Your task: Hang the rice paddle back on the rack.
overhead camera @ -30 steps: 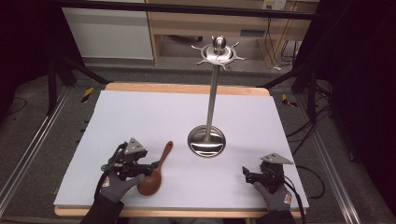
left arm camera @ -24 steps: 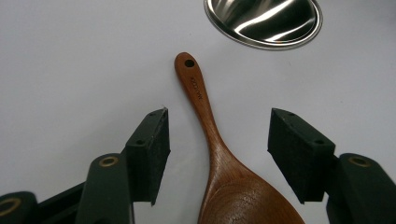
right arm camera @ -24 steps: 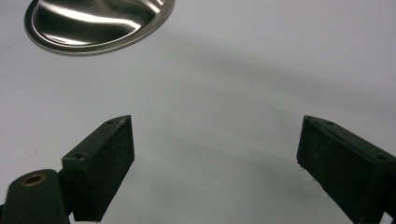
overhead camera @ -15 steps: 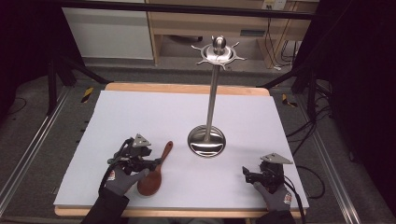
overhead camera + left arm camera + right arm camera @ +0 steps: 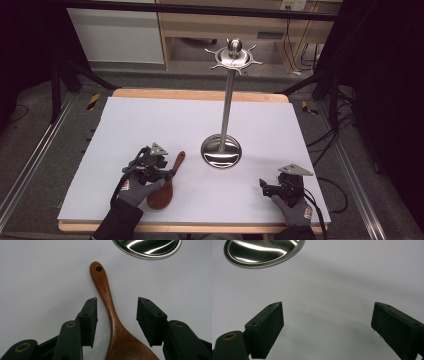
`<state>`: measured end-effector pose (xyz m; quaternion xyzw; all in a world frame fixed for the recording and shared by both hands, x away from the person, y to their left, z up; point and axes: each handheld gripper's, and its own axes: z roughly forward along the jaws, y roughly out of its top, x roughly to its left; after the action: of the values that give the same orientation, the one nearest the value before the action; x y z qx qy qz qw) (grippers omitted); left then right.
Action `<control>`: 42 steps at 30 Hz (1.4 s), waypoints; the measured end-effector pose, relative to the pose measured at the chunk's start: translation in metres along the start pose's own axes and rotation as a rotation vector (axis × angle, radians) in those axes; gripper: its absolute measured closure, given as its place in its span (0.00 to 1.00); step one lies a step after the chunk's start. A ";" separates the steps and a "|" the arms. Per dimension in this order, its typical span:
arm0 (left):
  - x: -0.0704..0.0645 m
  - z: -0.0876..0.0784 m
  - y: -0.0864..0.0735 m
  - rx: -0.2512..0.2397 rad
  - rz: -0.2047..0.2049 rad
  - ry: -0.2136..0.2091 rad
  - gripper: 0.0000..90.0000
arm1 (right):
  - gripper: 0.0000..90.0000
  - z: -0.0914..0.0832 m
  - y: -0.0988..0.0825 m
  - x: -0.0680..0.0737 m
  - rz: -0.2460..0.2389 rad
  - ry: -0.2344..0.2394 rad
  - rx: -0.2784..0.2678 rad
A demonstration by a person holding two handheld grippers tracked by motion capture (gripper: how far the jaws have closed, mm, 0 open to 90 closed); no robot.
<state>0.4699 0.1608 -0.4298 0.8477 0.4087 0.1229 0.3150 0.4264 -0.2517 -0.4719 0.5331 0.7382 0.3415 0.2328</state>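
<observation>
Wooden spoon (image 5: 110,307) lies flat on the white table (image 5: 150,120), handle twd the steel stand (image 5: 221,150), bowel end nearest the person; left gripper (image 5: 117,308) straddles its neck, jaws just been closing but w/ gaps both sides, pads not touching yet. Step looks like the grasp: next needs the squeeze finished square on the neck, then a lift. Right gripper (image 5: 327,315) rests nearby, jaws wide apart, nothing btw them.
</observation>
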 end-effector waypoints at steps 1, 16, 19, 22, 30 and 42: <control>-0.001 0.002 0.001 0.007 0.000 -0.001 0.58 | 0.13 0.000 0.000 0.000 0.000 0.000 0.000; -0.002 0.022 -0.002 0.106 -0.035 0.000 0.69 | 0.12 0.001 0.000 0.000 0.003 0.001 0.007; -0.001 0.026 -0.003 0.126 -0.040 0.011 0.73 | 0.12 0.001 0.000 0.000 0.002 0.001 0.007; -0.001 0.029 -0.004 0.142 -0.044 0.024 0.76 | 0.12 0.001 0.000 0.000 -0.001 0.001 0.008; 0.000 0.030 -0.003 0.161 -0.069 0.016 0.77 | 0.12 0.001 0.000 0.000 0.002 0.001 0.010; -0.002 0.025 -0.004 0.201 -0.018 0.025 0.83 | 0.12 0.001 0.000 0.000 0.004 0.001 0.012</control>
<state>0.4773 0.1506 -0.4514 0.8698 0.4304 0.0890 0.2242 0.4272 -0.2517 -0.4724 0.5357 0.7393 0.3379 0.2287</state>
